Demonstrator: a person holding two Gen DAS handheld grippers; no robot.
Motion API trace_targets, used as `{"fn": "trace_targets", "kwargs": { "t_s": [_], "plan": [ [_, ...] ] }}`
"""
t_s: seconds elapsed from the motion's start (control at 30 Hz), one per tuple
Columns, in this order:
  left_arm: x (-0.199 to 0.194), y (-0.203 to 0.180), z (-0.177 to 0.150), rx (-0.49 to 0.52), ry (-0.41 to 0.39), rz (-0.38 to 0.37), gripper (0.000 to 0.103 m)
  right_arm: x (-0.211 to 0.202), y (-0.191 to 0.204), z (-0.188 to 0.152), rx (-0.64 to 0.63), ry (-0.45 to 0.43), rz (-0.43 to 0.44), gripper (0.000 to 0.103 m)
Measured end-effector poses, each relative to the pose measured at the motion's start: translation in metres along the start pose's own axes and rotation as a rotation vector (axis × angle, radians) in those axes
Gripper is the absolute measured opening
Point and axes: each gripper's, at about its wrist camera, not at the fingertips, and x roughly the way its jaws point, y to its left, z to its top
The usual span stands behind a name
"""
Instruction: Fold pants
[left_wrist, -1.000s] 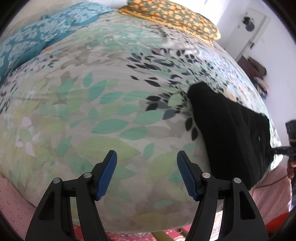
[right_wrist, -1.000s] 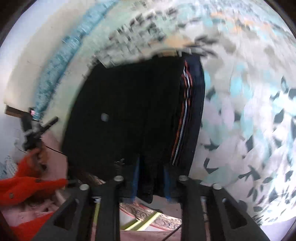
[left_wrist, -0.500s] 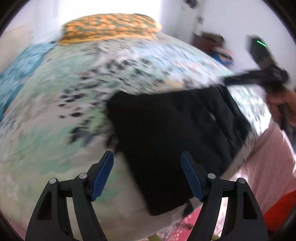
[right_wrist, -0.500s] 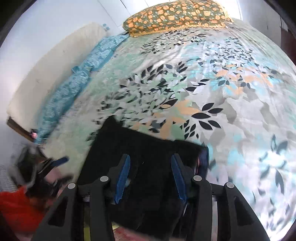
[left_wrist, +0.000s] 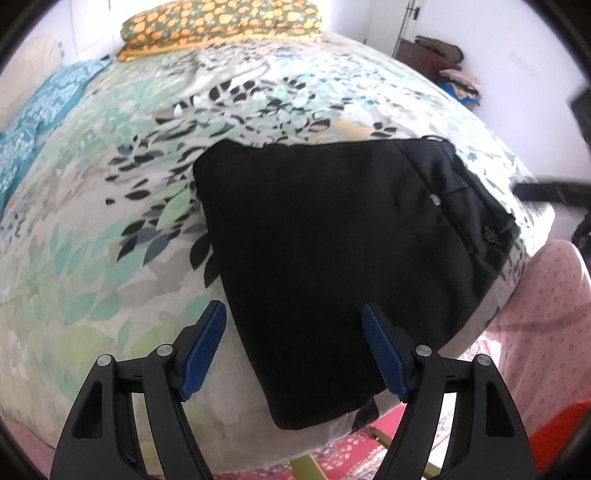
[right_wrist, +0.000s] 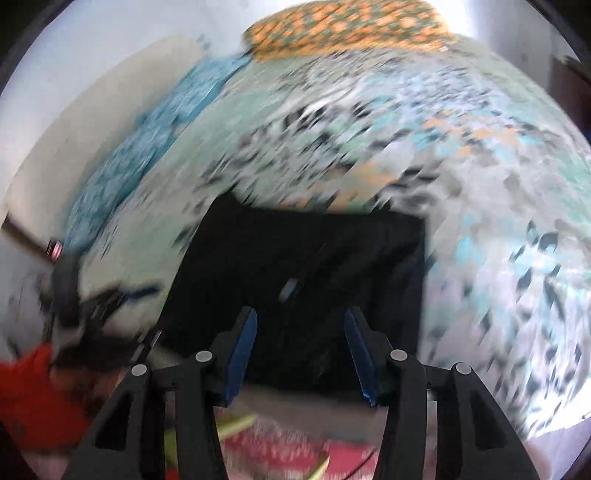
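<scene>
Both claws, left claw (left_wrist: 291, 347) and right claw (right_wrist: 298, 350), now hover wide open and empty over folded black pants (left_wrist: 343, 258) at the bed's (left_wrist: 92, 229) near edge.

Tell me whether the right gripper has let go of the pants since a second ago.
Yes. The right gripper is open now, pulled back above the folded black pants, nearer the bed's near edge.

View: we note heavy motion blur.
Right gripper (right_wrist: 299, 345): blue-padded jaws apart, holding nothing.
Folded black fabric pants (right_wrist: 314, 258): flat on leaf-patterned bedspread (right_wrist: 498, 221), near its edge.
Orange-patterned pillow (right_wrist: 347, 29): far end.
</scene>
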Motion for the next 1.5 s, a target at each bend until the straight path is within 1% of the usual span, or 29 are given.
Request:
{"fn": "trace_targets", "kwargs": {
  "t_s": [0.07,0.1,0.13,0.23,0.33,0.5,0.53,0.63,0.7,0.73,0.77,0.83,0.9,0.93,0.97,1.0,1.03,1.07,1.1,1.17,1.2,1.27,1.3,1.33,1.37,1.4,1.5],
  "plan": [
    [0.004,0.000,0.000,0.001,0.005,0.006,0.078,0.016,0.000,-0.011,0.003,0.039,-0.030,0.050],
    [0.004,-0.002,0.000,0.006,0.006,0.012,0.078,0.029,-0.004,-0.018,0.022,0.073,-0.065,0.050],
    [0.004,-0.003,0.000,0.010,0.007,0.013,0.078,0.035,-0.008,-0.022,0.036,0.084,-0.067,0.050],
    [0.002,-0.005,0.000,0.024,0.010,0.027,0.079,0.042,-0.009,-0.027,0.071,0.074,-0.060,0.050],
    [0.002,-0.005,0.000,0.021,0.011,0.031,0.080,0.045,-0.005,-0.026,0.067,0.078,-0.073,0.051],
    [0.004,-0.004,0.001,0.021,0.016,0.031,0.080,0.046,-0.005,-0.028,0.068,0.069,-0.067,0.054],
    [0.004,-0.004,0.001,0.023,0.017,0.031,0.080,0.048,-0.008,-0.024,0.068,0.070,-0.067,0.054],
    [-0.002,0.002,0.001,0.006,0.019,0.018,0.080,0.041,-0.004,-0.022,0.063,0.067,-0.066,0.054],
    [-0.011,0.013,0.001,-0.028,0.000,-0.001,0.080,0.027,-0.003,-0.021,0.049,0.041,-0.057,0.055],
    [-0.017,0.023,0.000,-0.061,-0.013,-0.013,0.081,0.021,-0.005,-0.021,0.047,0.028,-0.058,0.063],
    [-0.020,0.035,-0.001,-0.104,-0.017,-0.022,0.081,0.014,-0.008,-0.021,0.048,0.010,-0.064,0.074],
    [-0.022,0.055,-0.004,-0.180,-0.018,-0.041,0.082,0.001,-0.018,-0.020,0.062,-0.029,-0.083,0.083],
    [-0.020,0.077,-0.007,-0.264,-0.007,-0.047,0.082,-0.007,-0.035,-0.018,0.101,-0.050,-0.108,0.083],
    [-0.018,0.084,-0.009,-0.290,-0.001,-0.047,0.082,-0.009,-0.041,-0.016,0.119,-0.055,-0.111,0.083],
    [-0.017,0.091,-0.010,-0.316,0.005,-0.054,0.082,-0.012,-0.049,-0.014,0.143,-0.067,-0.104,0.083],
    [-0.015,0.097,-0.012,-0.343,0.007,-0.077,0.082,-0.014,-0.058,-0.011,0.171,-0.085,-0.081,0.083],
    [-0.013,0.101,-0.012,-0.360,0.006,-0.108,0.082,-0.013,-0.068,-0.008,0.200,-0.097,-0.053,0.083],
    [-0.012,0.104,-0.013,-0.378,0.003,-0.148,0.082,-0.009,-0.083,-0.004,0.250,-0.099,-0.005,0.083],
    [-0.007,0.110,-0.014,-0.405,0.000,-0.224,0.082,-0.003,-0.096,-0.001,0.294,-0.088,0.028,0.083],
    [0.004,0.114,-0.012,-0.432,0.026,-0.292,0.082,0.014,-0.120,0.005,0.370,-0.045,0.092,0.084],
    [0.014,0.114,-0.011,-0.435,0.063,-0.322,0.082,0.026,-0.131,0.008,0.392,-0.012,0.132,0.084],
    [0.022,0.109,-0.009,-0.420,0.096,-0.339,0.082,0.043,-0.138,0.011,0.387,0.040,0.192,0.084],
    [0.026,0.106,-0.008,-0.404,0.106,-0.354,0.082,0.055,-0.139,0.013,0.370,0.086,0.222,0.084],
    [0.029,0.101,-0.006,-0.384,0.114,-0.375,0.082,0.062,-0.138,0.014,0.352,0.113,0.210,0.084],
    [0.031,0.098,-0.005,-0.373,0.115,-0.383,0.082,0.070,-0.137,0.016,0.326,0.137,0.174,0.084],
    [0.034,0.095,-0.004,-0.369,0.113,-0.386,0.082,0.075,-0.137,0.016,0.318,0.146,0.170,0.084],
    [0.042,0.100,-0.003,-0.428,0.107,-0.423,0.084,0.089,-0.134,0.019,0.320,0.163,0.268,0.084]
  ]
}}
